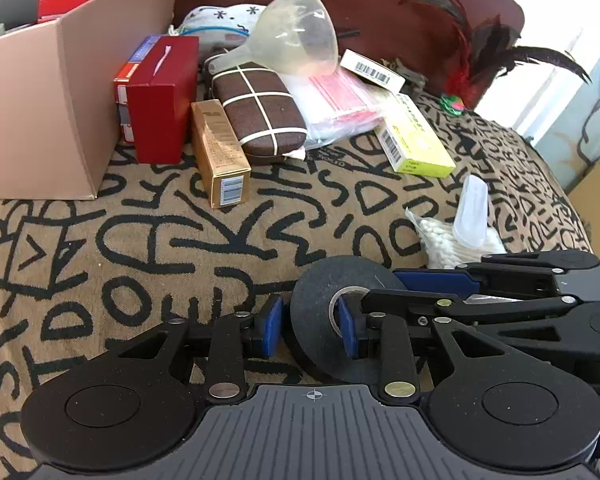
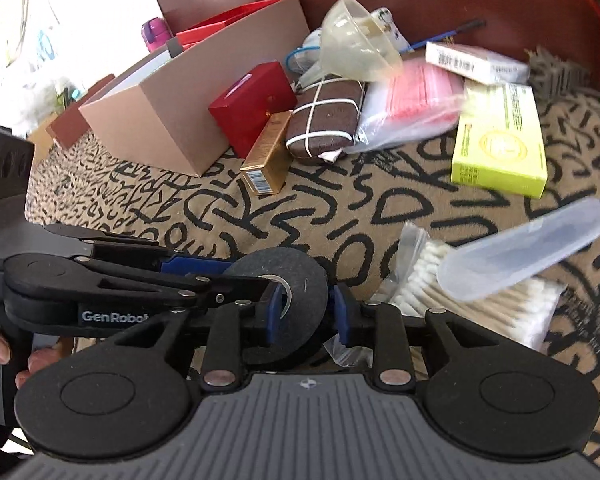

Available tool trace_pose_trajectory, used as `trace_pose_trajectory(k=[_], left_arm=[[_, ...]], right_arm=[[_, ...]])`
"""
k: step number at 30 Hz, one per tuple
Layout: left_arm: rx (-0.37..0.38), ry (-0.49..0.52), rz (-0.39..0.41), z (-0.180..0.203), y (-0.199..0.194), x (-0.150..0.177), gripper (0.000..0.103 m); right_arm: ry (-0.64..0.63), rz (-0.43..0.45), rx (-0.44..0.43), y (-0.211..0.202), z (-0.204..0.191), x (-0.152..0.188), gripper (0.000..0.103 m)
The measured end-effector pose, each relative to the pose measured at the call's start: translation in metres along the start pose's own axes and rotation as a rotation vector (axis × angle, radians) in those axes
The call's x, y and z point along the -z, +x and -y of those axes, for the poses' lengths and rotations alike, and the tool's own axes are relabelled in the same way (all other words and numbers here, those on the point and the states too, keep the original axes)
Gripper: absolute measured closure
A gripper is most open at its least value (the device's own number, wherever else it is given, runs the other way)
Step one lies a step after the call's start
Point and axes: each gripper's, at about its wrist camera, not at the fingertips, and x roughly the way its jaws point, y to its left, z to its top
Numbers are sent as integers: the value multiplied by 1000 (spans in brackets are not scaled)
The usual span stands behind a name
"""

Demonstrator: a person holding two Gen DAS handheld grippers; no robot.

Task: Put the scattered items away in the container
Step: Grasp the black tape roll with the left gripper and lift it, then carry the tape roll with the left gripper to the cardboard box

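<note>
A black tape roll [image 1: 320,280] [image 2: 300,276] stands on edge over the patterned bedspread, low in both views. My left gripper [image 1: 310,332] straddles its wall, one pad inside the hole and the other just off the outer edge with a thin gap. My right gripper [image 2: 308,312] straddles it from the other side, one pad at the hole and the other a little clear of the rim. Each gripper reaches into the other's view from the side. The open cardboard box [image 1: 40,100] [image 2: 160,120] stands at the back left with red boxes inside.
Beside the box lie a red box [image 1: 160,96], a gold carton [image 1: 220,152], a brown checked case [image 1: 260,112], a clear funnel [image 1: 296,32], a pink pack [image 1: 340,100] and a yellow-green box [image 1: 416,140]. Cotton swabs [image 2: 480,300] and a clear plastic case [image 2: 528,248] lie at the right.
</note>
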Motion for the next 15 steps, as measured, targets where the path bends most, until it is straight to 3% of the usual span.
trace_pose_trajectory(k=[2, 11, 15], left_arm=[[-3, 11, -3, 0, 0, 0, 67], [22, -23, 20, -6, -1, 3, 63], [21, -32, 20, -6, -3, 3, 76]], right_arm=[[9, 3, 0, 0, 0, 2, 68], [36, 8, 33, 0, -4, 3, 70], [42, -1, 54, -3, -10, 1, 71]])
